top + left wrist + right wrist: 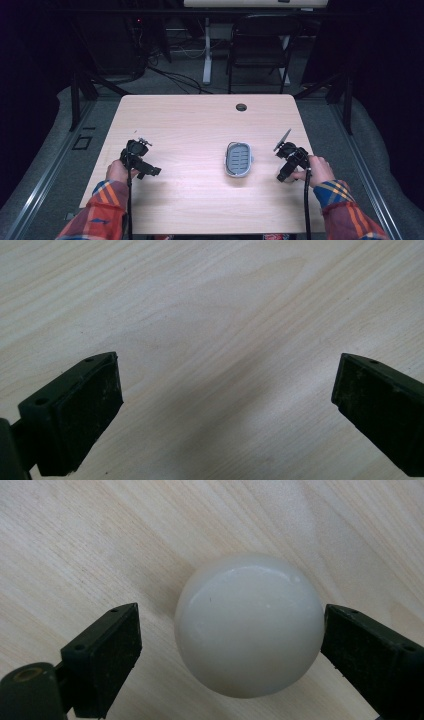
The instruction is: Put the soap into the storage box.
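The pale wood-grain table [200,130] stretches out ahead of both tongs, and near its middle, between them but closer to the right-hand pair, lies a grey oval slotted tray [238,159] that looks to have nothing in it.

Over to the left tongs [227,390]: jaws spread wide, bare tabletop between them, nothing held. In the high view they sit well off to the tray's left, looking idle.

Now the action is at the right tongs [230,640]. Their jaws stand apart on either side of a glossy cream-white smooth ball [248,625] resting on the wood. The right-hand jaw sits at the ball's edge, possibly touching, though I cannot tell for sure; the left-hand jaw shows a clear gap. So the ball is bracketed, not yet clamped.

My read is that this is early going. The reach to the ball appears done and the tongs are lined up around it. Left to do: close on it, lift it, and, if the tray is the destination, carry it across to the left and set it down there.
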A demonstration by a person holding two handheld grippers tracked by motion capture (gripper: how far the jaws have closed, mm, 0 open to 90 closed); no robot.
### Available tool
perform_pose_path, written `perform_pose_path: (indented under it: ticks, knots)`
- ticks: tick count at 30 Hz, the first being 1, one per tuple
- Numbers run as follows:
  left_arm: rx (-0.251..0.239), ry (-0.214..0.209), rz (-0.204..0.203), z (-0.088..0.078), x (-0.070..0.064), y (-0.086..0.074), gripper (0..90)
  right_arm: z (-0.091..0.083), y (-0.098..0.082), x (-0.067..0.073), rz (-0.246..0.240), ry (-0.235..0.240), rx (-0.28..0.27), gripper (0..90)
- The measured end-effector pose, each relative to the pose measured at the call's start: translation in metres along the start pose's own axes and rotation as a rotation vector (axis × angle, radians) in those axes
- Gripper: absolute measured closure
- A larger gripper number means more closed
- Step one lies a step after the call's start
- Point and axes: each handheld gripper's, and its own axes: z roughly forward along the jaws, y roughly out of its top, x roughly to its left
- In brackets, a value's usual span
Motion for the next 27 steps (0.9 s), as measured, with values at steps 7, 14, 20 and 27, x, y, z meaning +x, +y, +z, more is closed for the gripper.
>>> perform_pose_path:
  ticks: [7,14,20,27]
  knots:
    - [0.003,-0.002,0.002,0.001,0.0,0.0,0.0,0.001,0.004,-0.005,-0.015,0.002,0.048,13.6]
    - [0.004,-0.001,0.005,0.001,-0.001,0.0,0.0,0.006,0.006,-0.007,-0.004,0.009,0.086,16.8]
    - [0.004,-0.001,0.004,0.001,-0.001,0.0,0.0,0.009,0.006,-0.007,0.01,-0.011,0.06,23.5]
    - [0.006,-0.001,0.005,0.0,-0.001,0.0,0.0,0.01,0.006,-0.006,0.022,-0.007,0.058,23.7]
